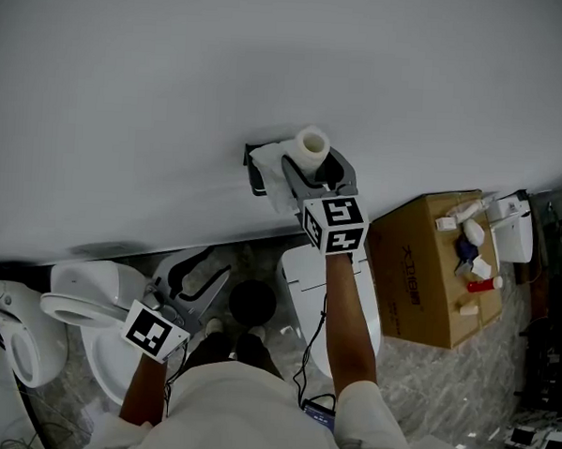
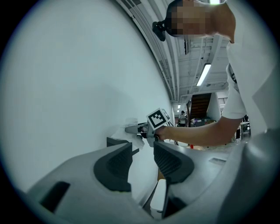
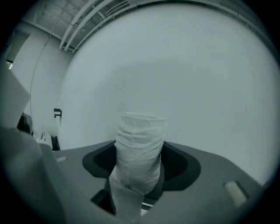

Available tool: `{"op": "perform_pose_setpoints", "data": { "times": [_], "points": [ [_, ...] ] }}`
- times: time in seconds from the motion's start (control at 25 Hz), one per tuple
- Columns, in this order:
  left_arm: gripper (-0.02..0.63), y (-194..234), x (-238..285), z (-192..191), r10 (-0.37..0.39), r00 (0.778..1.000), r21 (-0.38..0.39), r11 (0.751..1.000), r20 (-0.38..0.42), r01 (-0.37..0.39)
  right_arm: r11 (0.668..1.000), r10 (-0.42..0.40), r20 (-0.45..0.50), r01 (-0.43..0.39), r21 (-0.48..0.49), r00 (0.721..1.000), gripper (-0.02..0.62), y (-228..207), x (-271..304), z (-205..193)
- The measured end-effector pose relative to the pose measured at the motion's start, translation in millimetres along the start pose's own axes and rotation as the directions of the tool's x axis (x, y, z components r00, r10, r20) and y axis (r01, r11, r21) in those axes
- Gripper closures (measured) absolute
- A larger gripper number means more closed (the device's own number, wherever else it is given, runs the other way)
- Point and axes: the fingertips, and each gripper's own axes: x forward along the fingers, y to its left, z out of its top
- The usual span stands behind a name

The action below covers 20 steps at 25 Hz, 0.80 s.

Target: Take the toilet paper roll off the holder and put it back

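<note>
Right, head view first: my right tool is up at the wall, clamped on the toilet paper roll, so the roll is off the holder and held in the air. Its hollow core end faces up at me, so the long axis is upright, crosswise to the tool's reach. The holder, a dark bracket, sits just beside the roll, on its left in this view, with loose paper draped by it. That's the relation that counts. I'd judge the roll has to travel left onto that bracket, and my right hand is clearly the nearer one. My left tool hangs low and well apart, over the toilets. The cardboard box on the right carries print, but it's too small to read.

Now the left gripper view: the left tool has its jaws wide with nothing between them. Beyond them I see the right tool at the wall, with the holder just to its left.

And the right gripper view: the roll stands upright between the pads. Both press its sides, and a tail of paper hangs down in front. There's only bare wall behind it, and the holder isn't in this view.
</note>
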Motion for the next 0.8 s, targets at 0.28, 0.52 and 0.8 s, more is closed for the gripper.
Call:
{"op": "perform_pose_setpoints", "data": {
  "times": [0.28,0.52,0.8],
  "points": [
    [0.463,4,2,2,0.012,1.0,-0.024,1.0,0.016,-0.011,1.0,-0.006,-0.012,0.005,-0.018,1.0,0.299,1,3,-1],
    [0.471,5,4,-6,0.003,1.0,-0.022,1.0,-0.006,-0.003,1.0,0.0,-0.012,0.0,-0.016,1.0,0.304,1,2,-1],
    [0.476,12,7,-16,0.007,1.0,-0.04,0.999,-0.027,-0.008,1.0,0.009,-0.021,-0.009,-0.007,1.0,0.307,1,3,-1]
  ]
}}
